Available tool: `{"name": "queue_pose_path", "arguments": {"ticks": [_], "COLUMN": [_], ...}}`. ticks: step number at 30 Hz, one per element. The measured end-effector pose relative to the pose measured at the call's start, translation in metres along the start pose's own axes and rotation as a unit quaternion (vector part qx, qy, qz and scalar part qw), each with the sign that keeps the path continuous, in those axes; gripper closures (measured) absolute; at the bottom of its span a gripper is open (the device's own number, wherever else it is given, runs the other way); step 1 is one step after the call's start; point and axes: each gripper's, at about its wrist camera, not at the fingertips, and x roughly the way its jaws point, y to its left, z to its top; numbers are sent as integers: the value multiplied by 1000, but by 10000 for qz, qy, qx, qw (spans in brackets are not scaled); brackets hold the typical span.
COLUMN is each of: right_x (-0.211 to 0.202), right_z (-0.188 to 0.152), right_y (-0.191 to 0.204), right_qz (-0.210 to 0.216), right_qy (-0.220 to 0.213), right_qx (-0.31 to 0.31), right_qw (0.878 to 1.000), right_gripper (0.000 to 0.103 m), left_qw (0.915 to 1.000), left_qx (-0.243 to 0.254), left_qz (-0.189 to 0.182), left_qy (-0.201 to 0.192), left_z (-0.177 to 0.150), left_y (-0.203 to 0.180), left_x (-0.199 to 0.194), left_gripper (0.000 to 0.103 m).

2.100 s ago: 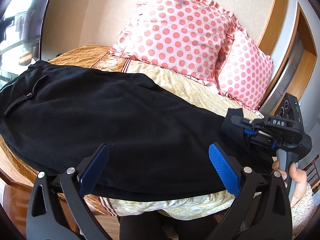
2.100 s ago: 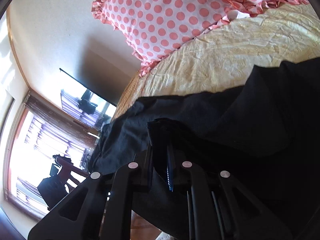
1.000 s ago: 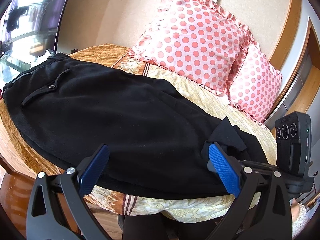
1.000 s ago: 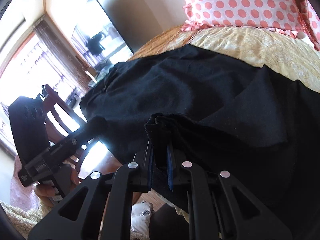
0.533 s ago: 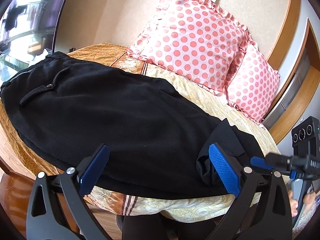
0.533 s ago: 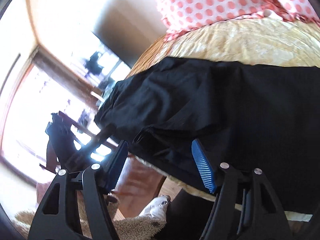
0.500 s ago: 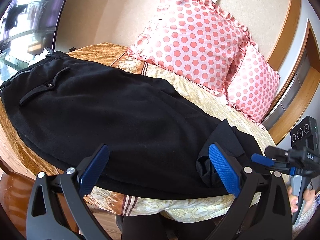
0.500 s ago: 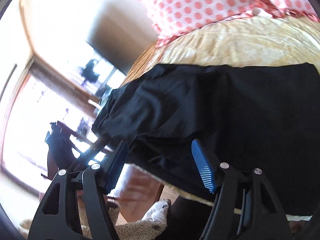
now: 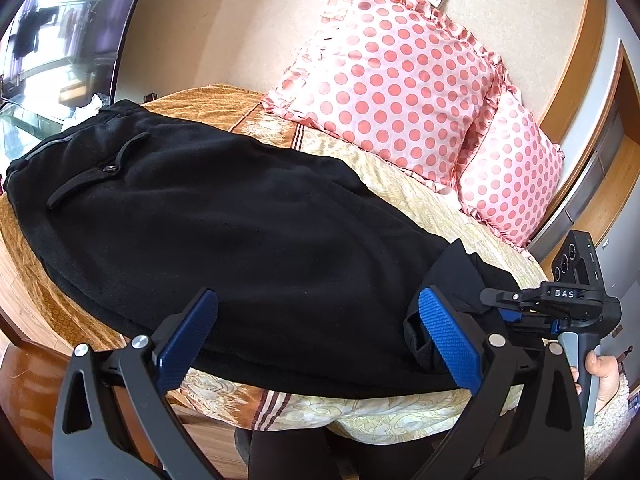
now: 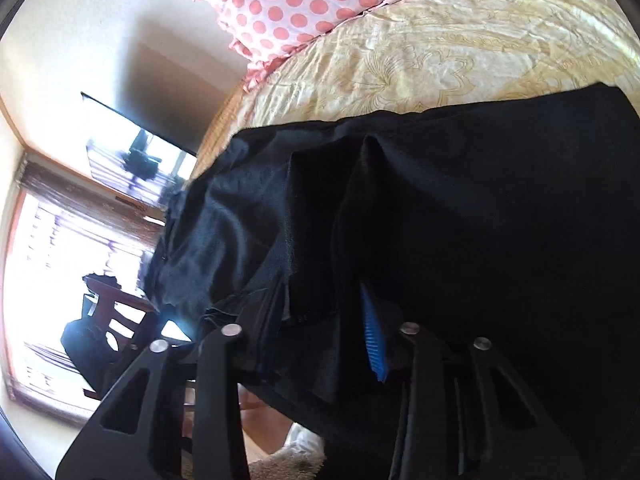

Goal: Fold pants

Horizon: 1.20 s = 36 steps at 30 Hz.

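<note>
Lying lengthwise across the bed (image 9: 400,412), the black pants (image 9: 248,232) stretch from the waistband at the far left to the leg ends at the near right, where a flap of cloth is turned back on itself. Two pink spotted pillows (image 9: 392,92) lean against the wall behind them, well apart from the cloth.

The left hand-held gripper (image 9: 316,340) hangs just above the near edge of the pants with its blue pads (image 9: 448,340) spread wide and nothing between them; the cloth lies beyond and below the fingertips, untouched.

The right hand-held gripper (image 10: 320,320) is at the leg end. Its jaws are closing, and a bunched fold of the pants (image 10: 440,240) sits between the two pads, which stand close on either side of it; whether they already press the cloth I cannot tell for sure, though the fold fills the gap. In the left wrist view this hand-held gripper (image 9: 504,308) reaches in level from the right, held by a hand (image 9: 600,376) just beside the bed's corner.
</note>
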Motion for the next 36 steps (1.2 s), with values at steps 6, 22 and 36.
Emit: {"name": "queue_pose_path", "arguments": {"ticks": [6,22,36], "right_x": [7,24,62], "right_z": [22,22,31], "right_y": [33,55,58], "right_qz": [1023,1308,1010], "right_qy": [-138,-389,-192], "right_qx": [-28,-630,-596], "right_qw": [9947,9886,9929], "right_gripper": [90,37,45], "left_qw": [10000,9977,9924], "left_qx": [-24,-252,-539], "left_qz": [41,498,815], "left_qy": [-38,-373,-752], "left_z": [0,7,11], "left_y": [3,32,60], "left_x": [-4,-29,-64], "left_gripper": [2,2,2]}}
